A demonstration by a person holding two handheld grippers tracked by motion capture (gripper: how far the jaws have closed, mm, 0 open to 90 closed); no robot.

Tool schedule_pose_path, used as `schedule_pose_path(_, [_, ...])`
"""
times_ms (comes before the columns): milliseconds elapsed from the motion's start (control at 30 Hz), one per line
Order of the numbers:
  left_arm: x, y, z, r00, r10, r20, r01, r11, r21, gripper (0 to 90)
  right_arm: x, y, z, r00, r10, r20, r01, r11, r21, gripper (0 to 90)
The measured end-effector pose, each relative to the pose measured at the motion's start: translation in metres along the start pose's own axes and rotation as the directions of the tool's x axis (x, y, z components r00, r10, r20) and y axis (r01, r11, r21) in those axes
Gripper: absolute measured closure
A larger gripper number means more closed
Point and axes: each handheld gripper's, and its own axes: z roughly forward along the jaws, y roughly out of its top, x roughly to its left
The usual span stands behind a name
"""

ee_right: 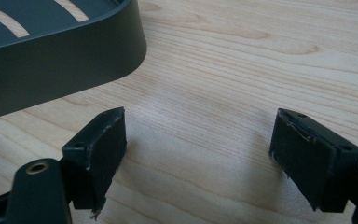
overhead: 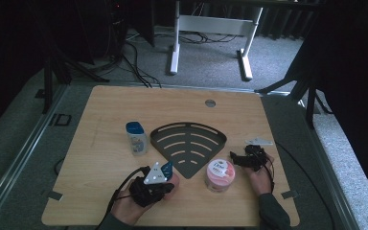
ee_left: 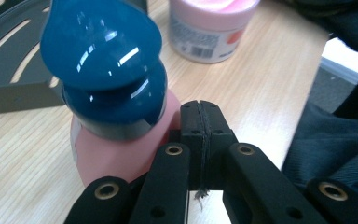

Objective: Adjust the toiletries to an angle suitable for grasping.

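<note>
The left gripper (ee_left: 200,121) is clenched, pads pressed together with nothing between them, just right of the pink bottle with a blue cap (ee_left: 107,93), which stands upright on the table (overhead: 100,120) near the front edge, left of the pink jar (overhead: 220,175). The right gripper (ee_right: 198,149) is released, jaws wide apart over bare wood, beside the dark slotted tray (ee_right: 51,70).

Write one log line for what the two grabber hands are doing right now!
left gripper: shut, empty, beside pink bottle with blue cap | right gripper: open, empty, over table near dark corner tray | pink jar: untouched
</note>
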Motion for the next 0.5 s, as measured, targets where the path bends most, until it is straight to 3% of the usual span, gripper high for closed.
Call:
schedule_pose_path(233, [0.009,-0.006,0.004,0.9977,-0.028,-0.063,0.029,0.9992,0.027,89.6,0.0,0.0,0.0,1.0,0.0,0.0,0.0,1.0,0.0,18.3])
schedule_pose_path(400, [0.015,-0.008,0.006,0.9909,-0.044,-0.127,0.05,0.9977,0.045,89.5,0.0,0.0,0.0,1.0,-0.001,0.0,0.001,1.0,0.0,18.3])
schedule_pose_path(500, [0.014,-0.005,0.009,0.9928,-0.049,-0.109,0.053,0.998,0.035,89.3,0.0,0.0,0.0,1.0,0.0,0.0,0.0,1.0,0.0,18.3])
